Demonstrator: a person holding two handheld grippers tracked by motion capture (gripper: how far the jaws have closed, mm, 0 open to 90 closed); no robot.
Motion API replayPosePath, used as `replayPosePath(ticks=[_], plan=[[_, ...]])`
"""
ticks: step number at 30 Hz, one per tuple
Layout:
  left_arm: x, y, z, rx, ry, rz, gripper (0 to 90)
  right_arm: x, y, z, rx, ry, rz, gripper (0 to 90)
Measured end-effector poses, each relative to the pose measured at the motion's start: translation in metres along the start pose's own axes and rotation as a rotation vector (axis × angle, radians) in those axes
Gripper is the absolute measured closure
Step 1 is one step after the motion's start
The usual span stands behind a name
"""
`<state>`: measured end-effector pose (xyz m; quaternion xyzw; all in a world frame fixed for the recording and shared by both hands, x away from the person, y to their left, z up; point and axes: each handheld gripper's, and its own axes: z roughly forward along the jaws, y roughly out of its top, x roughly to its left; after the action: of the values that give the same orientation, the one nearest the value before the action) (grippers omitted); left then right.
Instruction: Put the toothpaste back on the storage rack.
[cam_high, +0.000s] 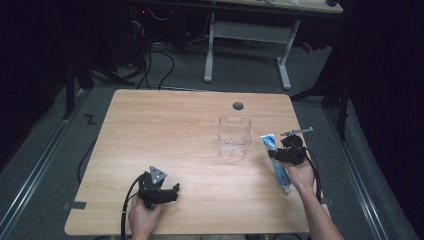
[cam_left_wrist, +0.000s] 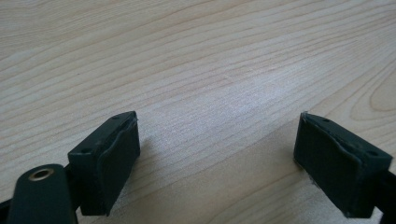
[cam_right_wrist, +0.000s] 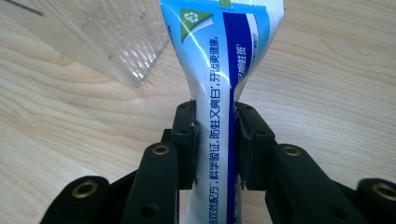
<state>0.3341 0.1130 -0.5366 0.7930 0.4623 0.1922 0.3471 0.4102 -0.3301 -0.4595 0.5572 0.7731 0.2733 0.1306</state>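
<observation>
1. Your right gripper (cam_right_wrist: 215, 140) is clamped on the toothpaste tube (cam_right_wrist: 219, 70) at mid-body, where the soft wall already pinches in
2. Light and squashy, so grip gently, nearer the stiff crimped end
3. The clear plastic box (cam_high: 234, 135) sits just ahead, to its left
4. Your left gripper (cam_left_wrist: 217, 163) gapes wide, holding nothing, over bare bench (cam_left_wrist: 196, 56)

Right tongs (cam_right_wrist: 215, 140) clamped tight above the table, left tongs (cam_left_wrist: 217, 163) wide apart, low over the tabletop.
</observation>
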Motion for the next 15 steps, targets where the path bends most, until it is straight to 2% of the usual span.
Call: replayPosePath(ticks=[7,15], plan=[[0.000,0.000,0.000,0.000,0.000,0.000,14.8,0.002,-0.002,-0.007,-0.015,0.042,-0.011,72.1],[0.000,0.000,0.000,0.000,0.000,-0.001,14.8,0.004,-0.002,-0.018,-0.066,0.068,-0.011,72.2]])
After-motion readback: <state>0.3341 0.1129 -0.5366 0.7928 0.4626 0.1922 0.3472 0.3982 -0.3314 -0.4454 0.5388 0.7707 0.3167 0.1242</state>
